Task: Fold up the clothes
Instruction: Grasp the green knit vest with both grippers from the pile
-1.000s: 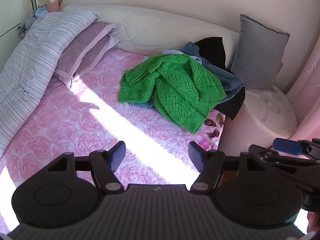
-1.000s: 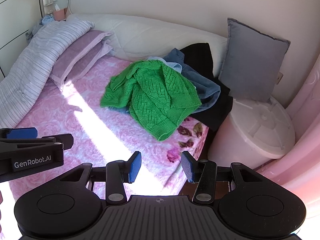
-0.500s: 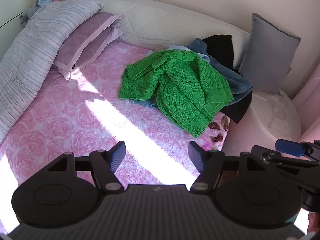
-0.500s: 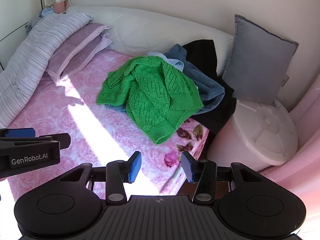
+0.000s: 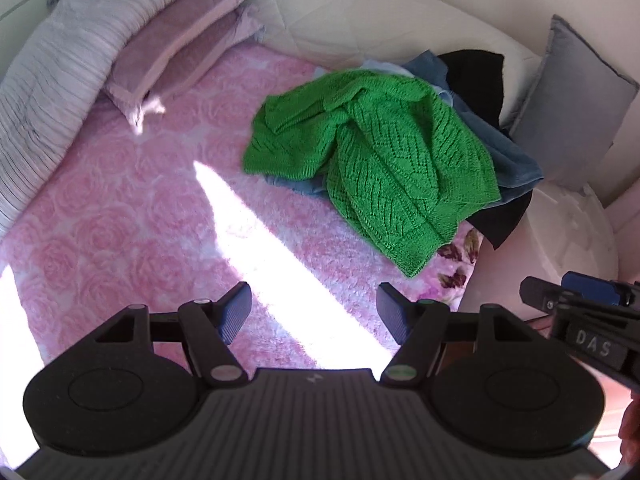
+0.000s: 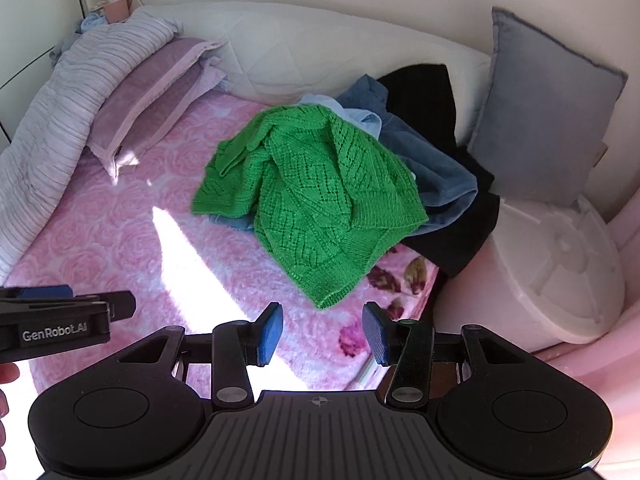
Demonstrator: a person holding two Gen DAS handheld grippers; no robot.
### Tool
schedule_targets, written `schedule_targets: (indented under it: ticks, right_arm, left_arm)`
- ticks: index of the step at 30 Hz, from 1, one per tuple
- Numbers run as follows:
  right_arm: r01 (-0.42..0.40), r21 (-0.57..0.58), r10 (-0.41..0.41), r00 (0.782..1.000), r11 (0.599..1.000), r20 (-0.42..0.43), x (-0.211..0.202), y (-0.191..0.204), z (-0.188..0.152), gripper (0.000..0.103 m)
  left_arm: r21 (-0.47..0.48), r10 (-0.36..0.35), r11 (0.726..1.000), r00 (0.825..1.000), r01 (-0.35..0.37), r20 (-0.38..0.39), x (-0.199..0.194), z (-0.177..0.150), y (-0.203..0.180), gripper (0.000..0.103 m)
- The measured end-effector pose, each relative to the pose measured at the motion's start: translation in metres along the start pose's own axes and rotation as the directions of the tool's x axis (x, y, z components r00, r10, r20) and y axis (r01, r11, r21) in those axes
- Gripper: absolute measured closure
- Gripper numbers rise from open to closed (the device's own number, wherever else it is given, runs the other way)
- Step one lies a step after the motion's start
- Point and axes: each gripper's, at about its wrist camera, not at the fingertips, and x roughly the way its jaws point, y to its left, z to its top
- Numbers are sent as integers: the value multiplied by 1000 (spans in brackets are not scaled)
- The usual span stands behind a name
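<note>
A crumpled green knit sweater (image 5: 384, 160) lies on top of a pile of clothes on the pink rose bedspread (image 5: 120, 216); it also shows in the right wrist view (image 6: 316, 200). Under it are a blue garment (image 6: 436, 176) and a black garment (image 6: 468, 232). My left gripper (image 5: 314, 312) is open and empty, above the bedspread, short of the sweater. My right gripper (image 6: 323, 334) is open and empty, just short of the sweater's near hem. Each gripper shows at the side of the other's view.
Purple pillows (image 6: 148, 96) and a striped grey quilt (image 6: 60, 92) lie at the left. A grey cushion (image 6: 548, 132) leans on the white headboard (image 6: 320, 60). A round white-lidded bin (image 6: 560, 264) stands beside the bed at the right. A bright sun stripe (image 5: 280, 264) crosses the bedspread.
Both grippers have moved forward towards the pile of clothes, so the green sweater looks larger and nearer. Both stay open and empty.
</note>
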Motion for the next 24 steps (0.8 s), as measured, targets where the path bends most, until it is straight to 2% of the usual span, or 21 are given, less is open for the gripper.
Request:
schedule_targets:
  ticks: [7,14,19,24]
  right_arm:
    - [3,0,-3,1000,1000,-18,43,-27,21,55]
    - [57,-106,-59,998,993,-18,92,-44,45,55]
    - [69,-165,-76,996,984,-36,132,-56,67,55]
    - [87,-244,-97,995,966,-27,166,-61,91,55]
  left_arm:
    - [-26,-21,999,999,20,-34,52,18,-7,39]
    - [-65,-33,997,997,28,-73,113,39,-20,39]
    - [-133,-103,987,988,88,-114,164,53,-25,39]
    - [-245,-162,962,974,120,-160,216,63,-24,39]
